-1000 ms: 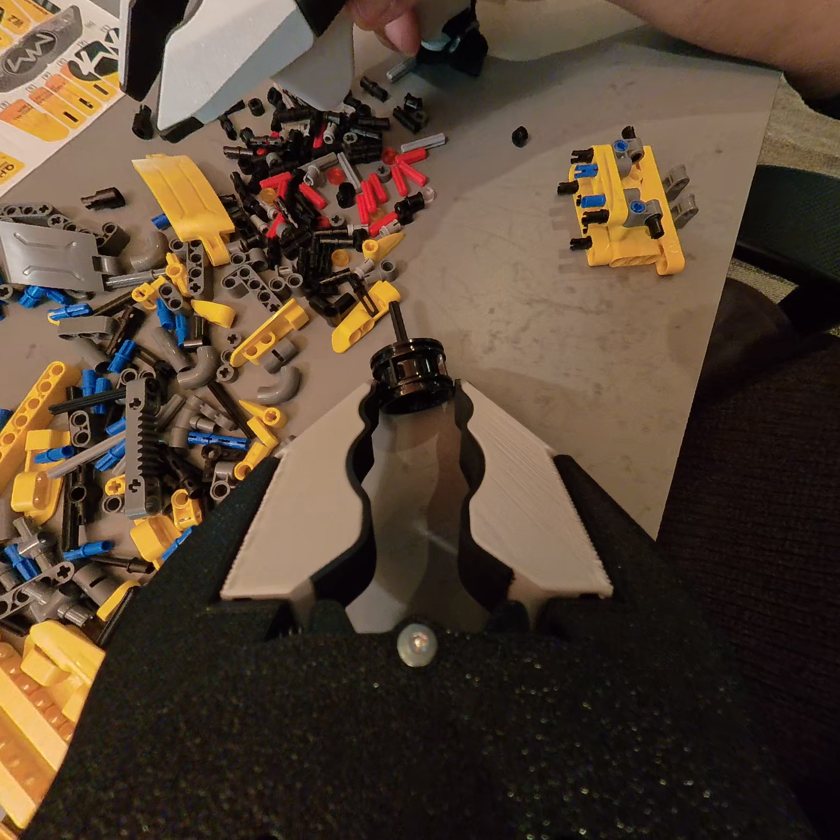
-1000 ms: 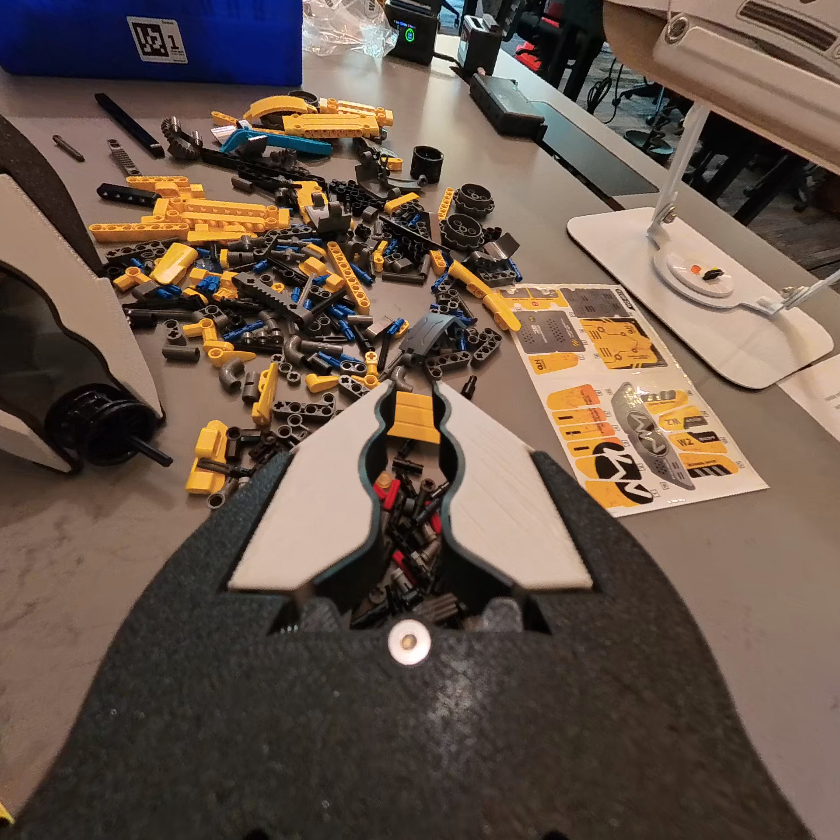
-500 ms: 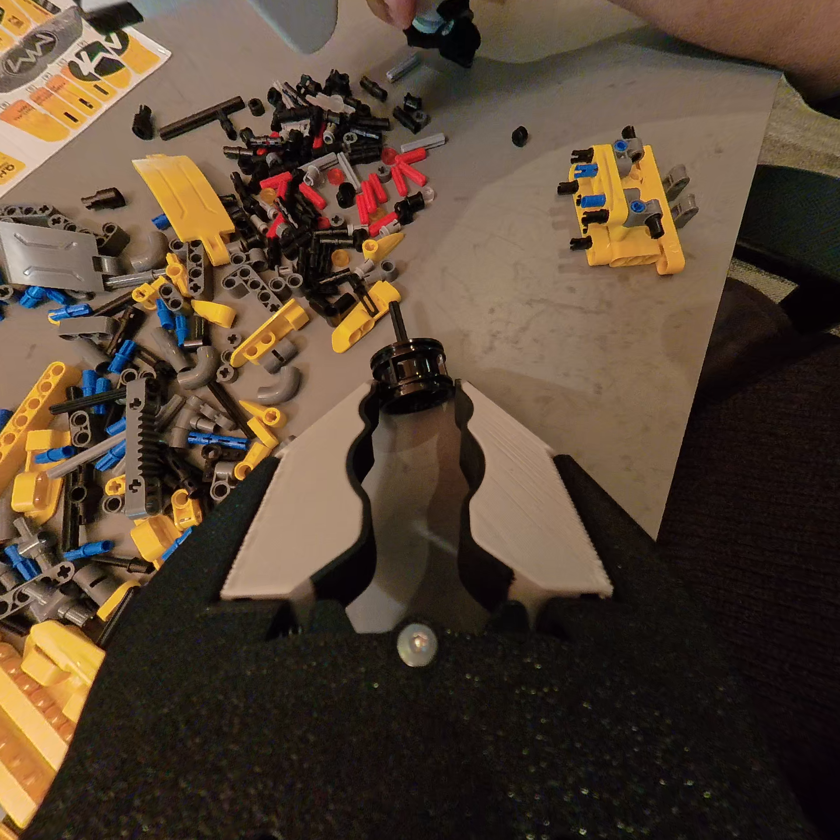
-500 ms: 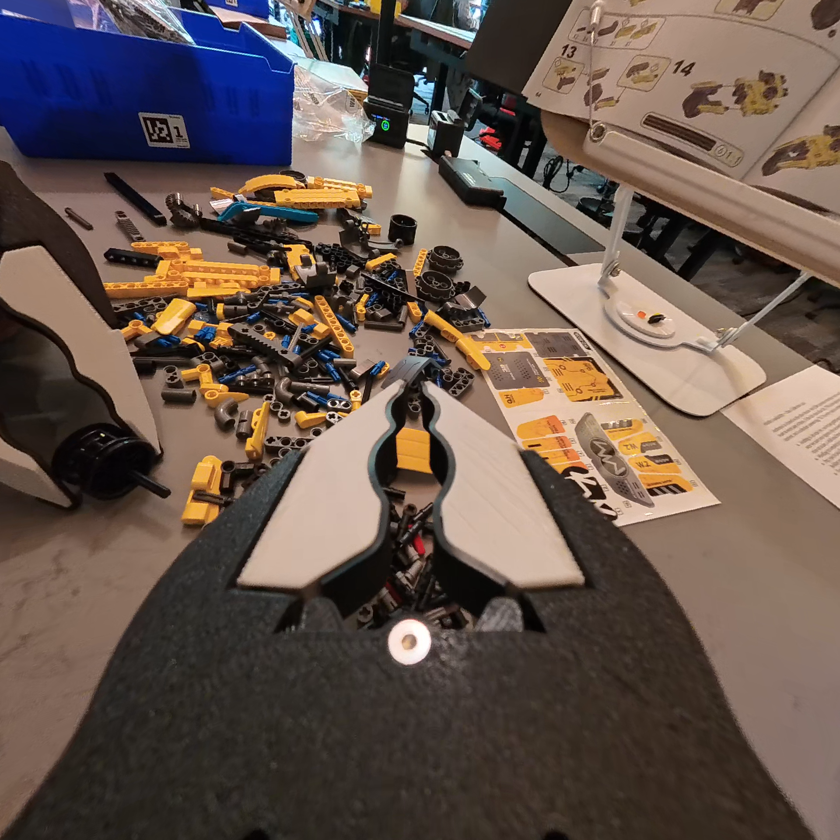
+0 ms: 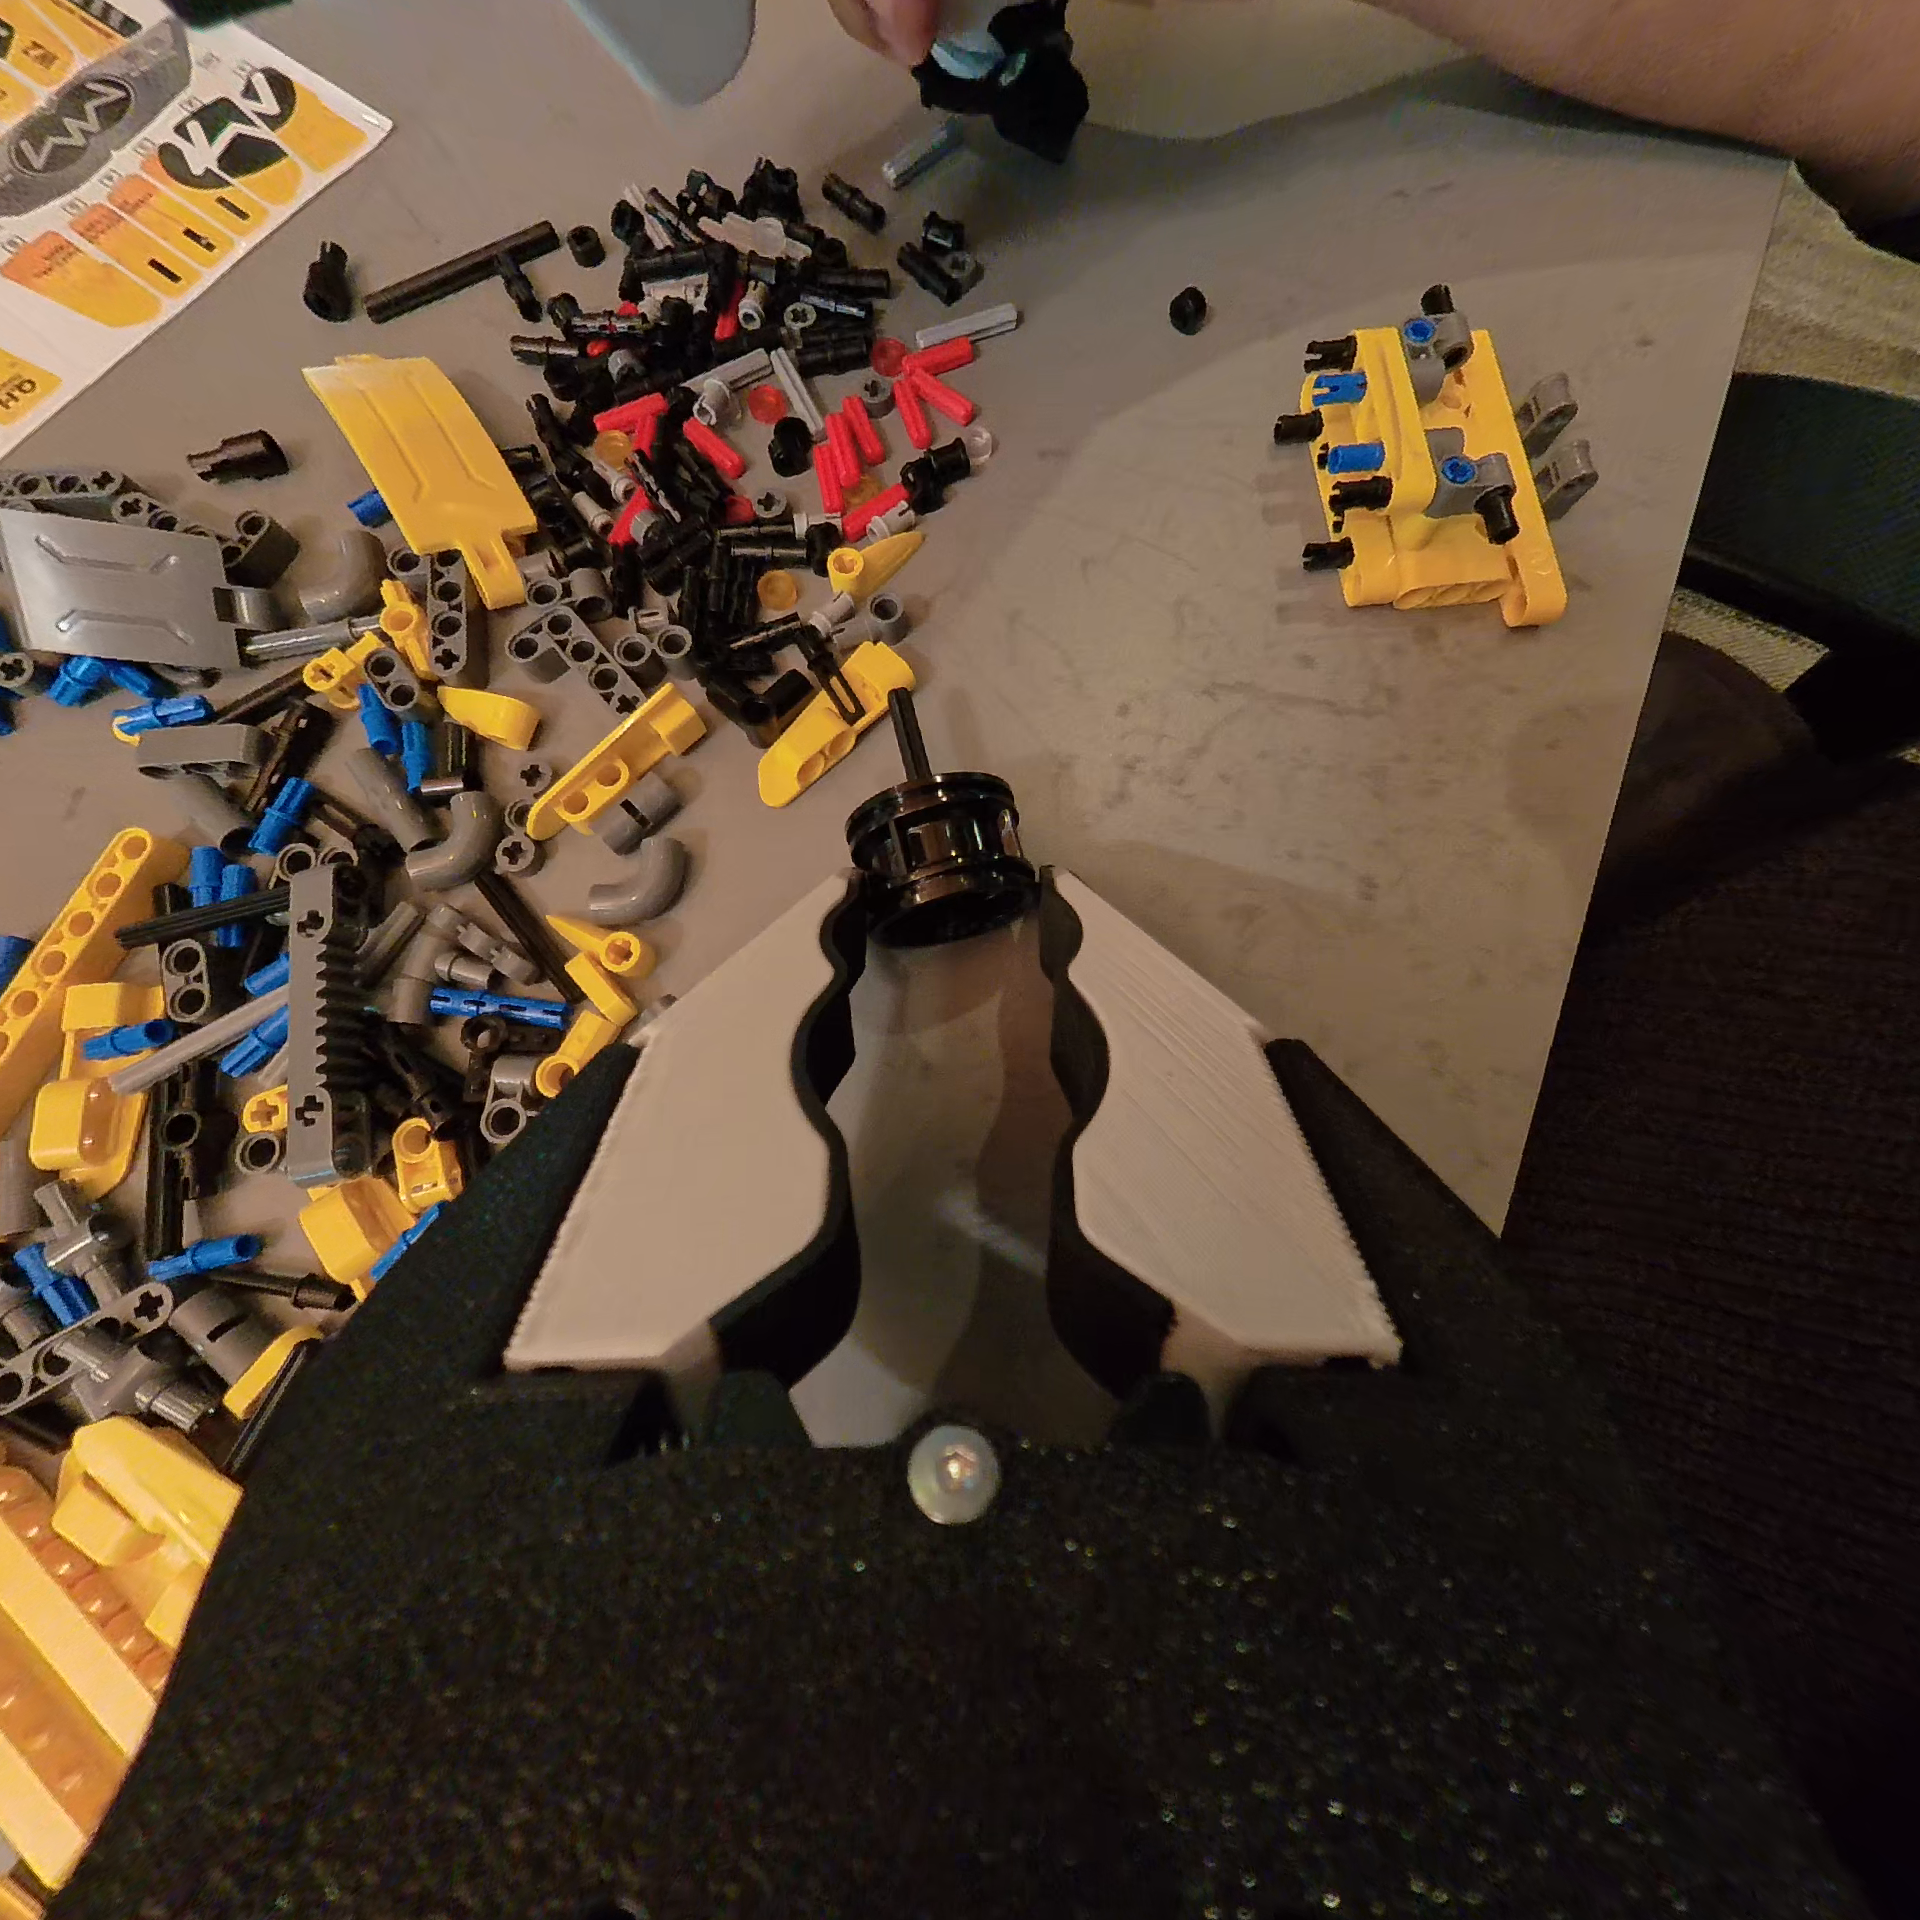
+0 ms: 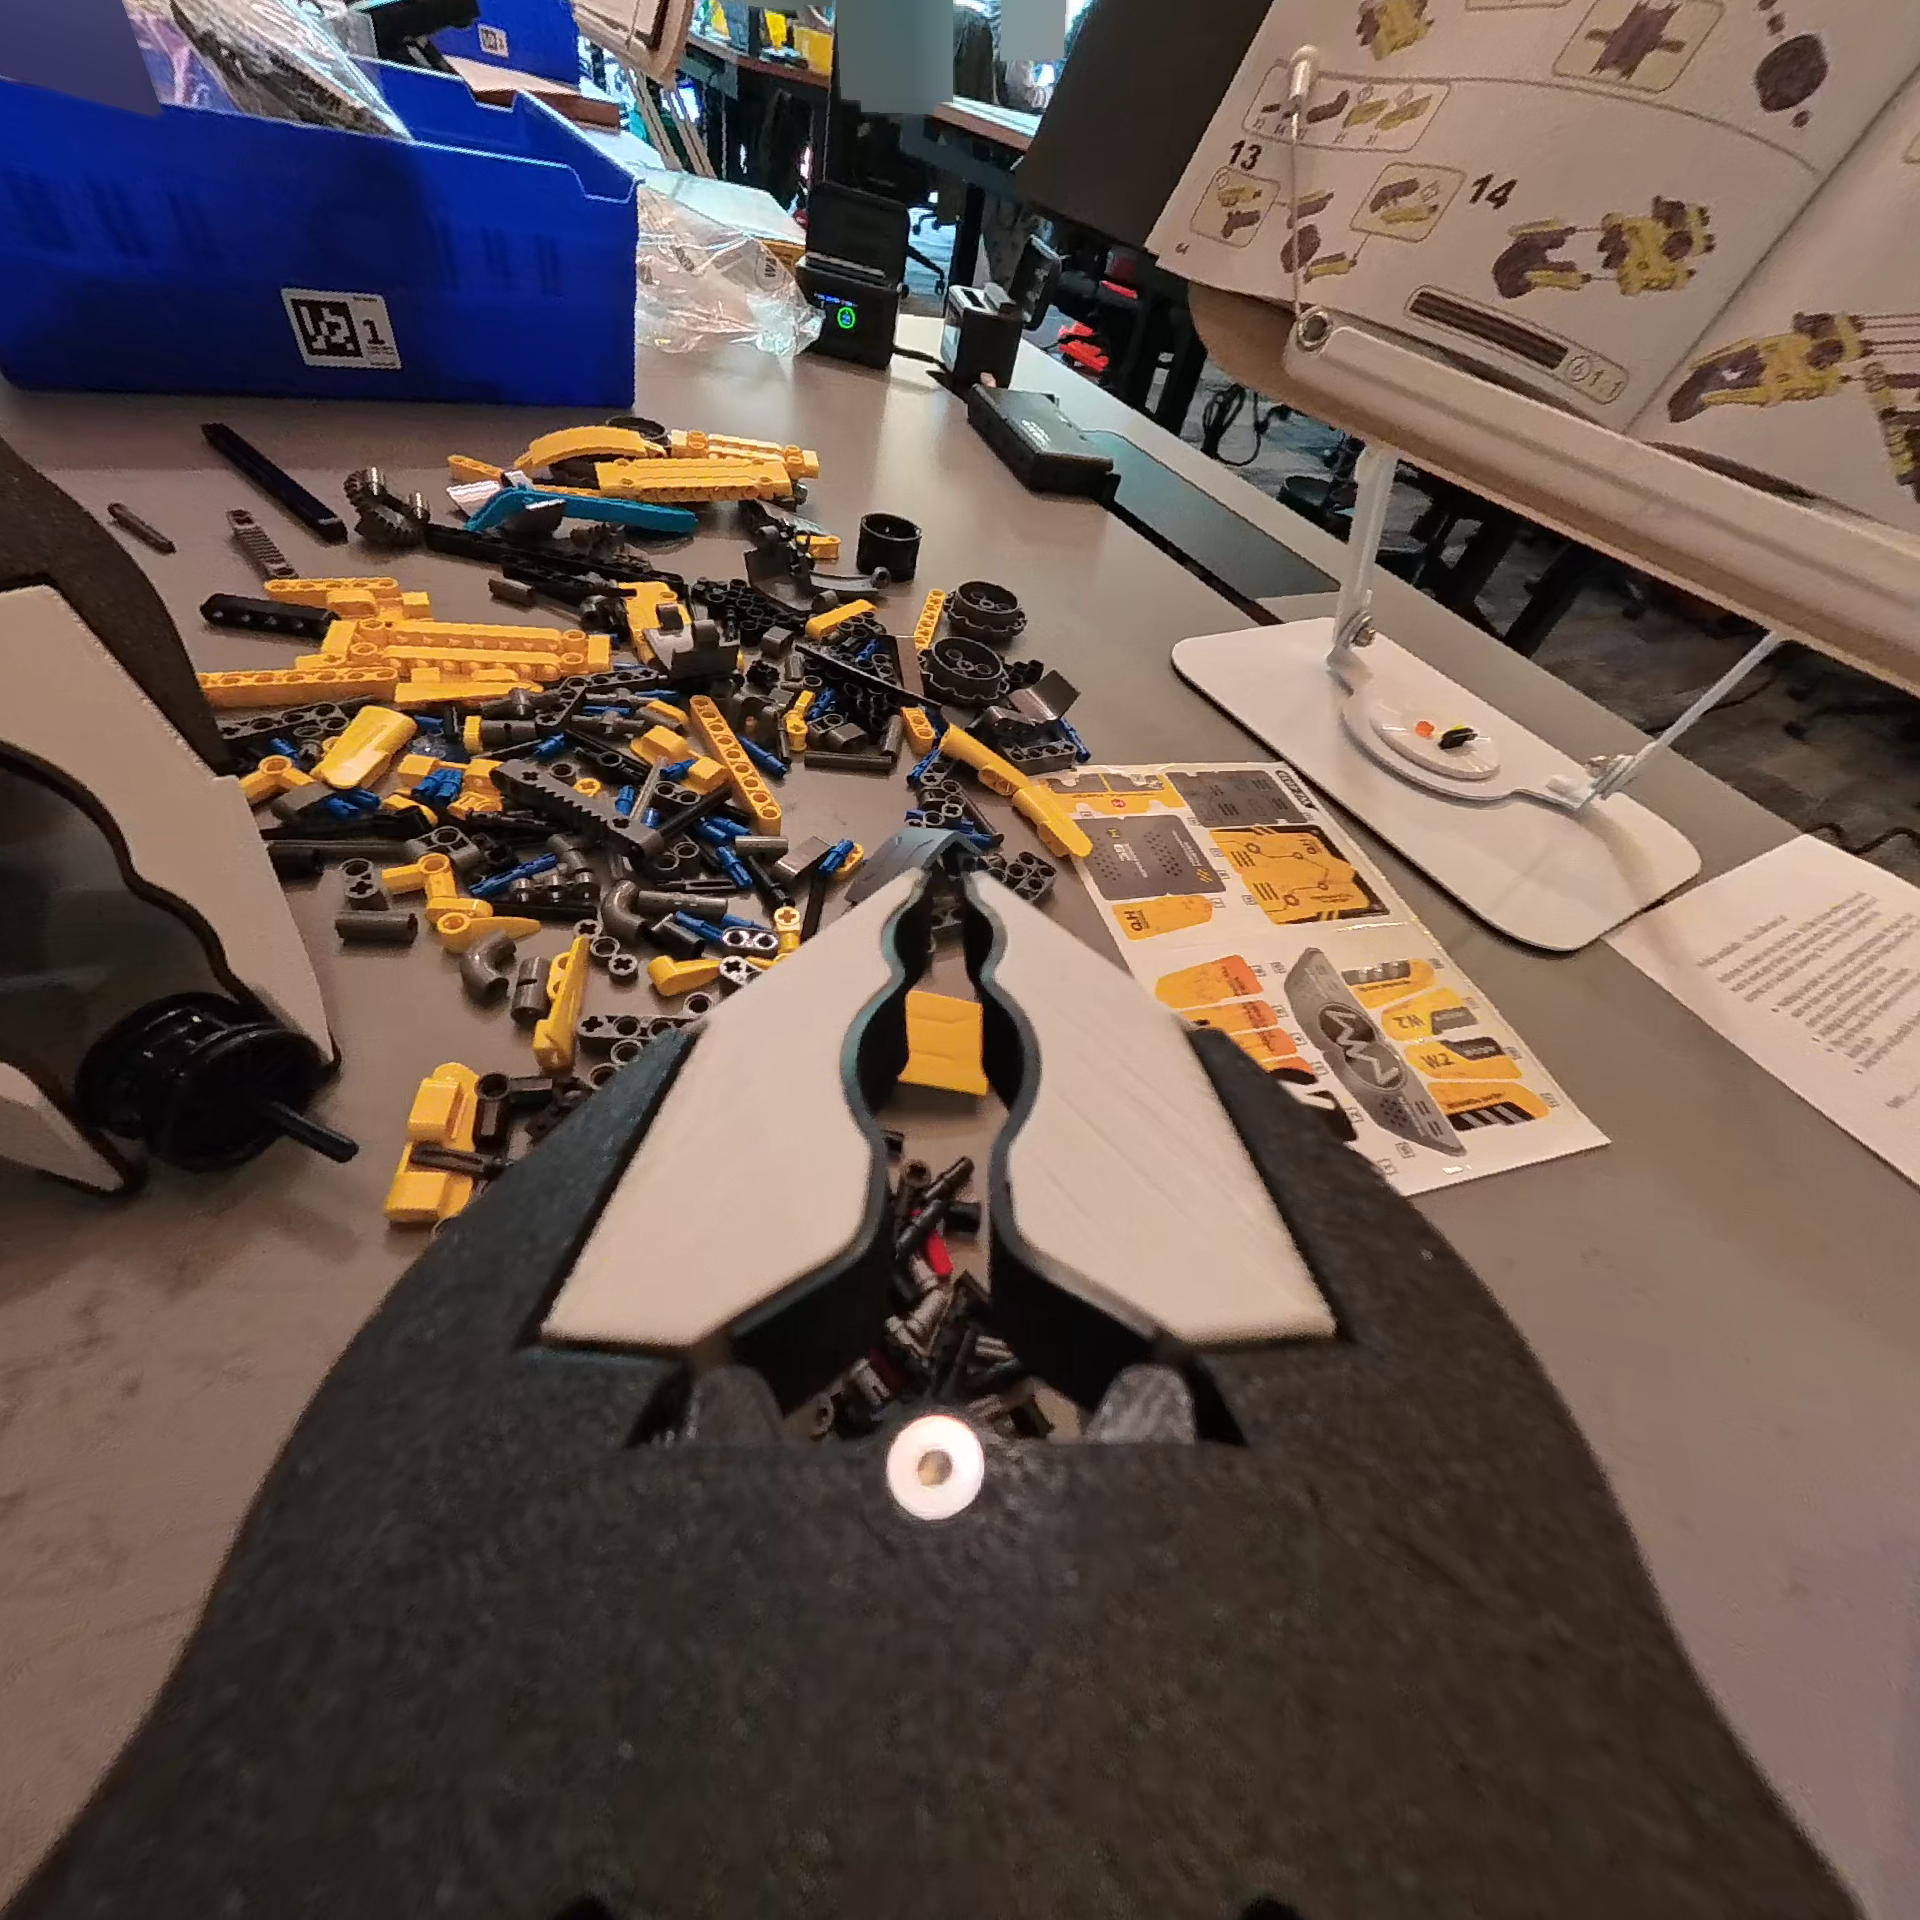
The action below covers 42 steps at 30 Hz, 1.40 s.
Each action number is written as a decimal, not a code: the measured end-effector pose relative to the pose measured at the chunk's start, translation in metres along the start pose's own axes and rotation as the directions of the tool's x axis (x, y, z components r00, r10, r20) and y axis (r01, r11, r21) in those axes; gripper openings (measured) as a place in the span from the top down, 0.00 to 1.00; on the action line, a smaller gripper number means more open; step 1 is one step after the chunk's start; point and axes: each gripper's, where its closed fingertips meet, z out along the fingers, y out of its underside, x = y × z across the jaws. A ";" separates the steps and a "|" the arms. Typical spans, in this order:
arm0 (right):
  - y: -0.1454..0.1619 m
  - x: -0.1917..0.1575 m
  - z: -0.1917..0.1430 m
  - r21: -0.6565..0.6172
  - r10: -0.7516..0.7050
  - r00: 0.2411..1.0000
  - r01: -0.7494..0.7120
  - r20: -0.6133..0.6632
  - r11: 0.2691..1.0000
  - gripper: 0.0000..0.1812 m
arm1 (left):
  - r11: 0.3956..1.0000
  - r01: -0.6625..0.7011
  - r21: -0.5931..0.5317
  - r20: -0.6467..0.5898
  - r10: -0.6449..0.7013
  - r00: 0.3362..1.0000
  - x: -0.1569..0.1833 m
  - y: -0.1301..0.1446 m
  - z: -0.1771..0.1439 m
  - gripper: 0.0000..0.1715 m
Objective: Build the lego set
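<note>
- A big heap of loose building pieces [image 5: 436,831], yellow, grey, blue and black, is spread over the left part of the grey table [image 5: 1195,727]; nearly all of them are not yet joined to anything.
- A sticker sheet [image 6: 1320,956] is laid flat beside the heap, and its stickers appear unused.
- A black wheel hub [image 5: 940,857] with a thin black axle [image 5: 907,732] pushed through it is grasped at the tips of the left gripper [image 5: 943,909], whose fingers are clenched on it just above the table.
- The right gripper [image 6: 943,883] is held over the heap with its fingers almost closed; nothing is seen between them.
- A small yellow block assembly [image 5: 1429,483] with blue and black pins is set apart at the right, so only an early part of the build seems done.
- An open instruction booklet [image 6: 1558,208] is kept on a white stand [image 6: 1455,790] at the far right.
</note>
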 end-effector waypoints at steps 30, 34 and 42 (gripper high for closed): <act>0.001 -0.001 0.000 -0.011 -0.030 1.000 0.030 -0.006 0.999 0.97 | 1.000 0.015 -0.001 0.009 -0.015 1.000 0.001 0.002 -0.002 0.81; 0.001 -0.001 0.000 -0.012 -0.040 0.999 0.040 -0.008 0.999 0.97 | 0.997 0.072 0.010 -0.104 -0.070 0.992 0.015 0.006 -0.010 0.68; 0.006 -0.002 0.002 -0.032 -0.045 0.999 0.045 0.000 0.998 0.97 | 0.999 0.036 0.002 -0.267 -0.034 0.963 0.033 0.019 -0.029 0.67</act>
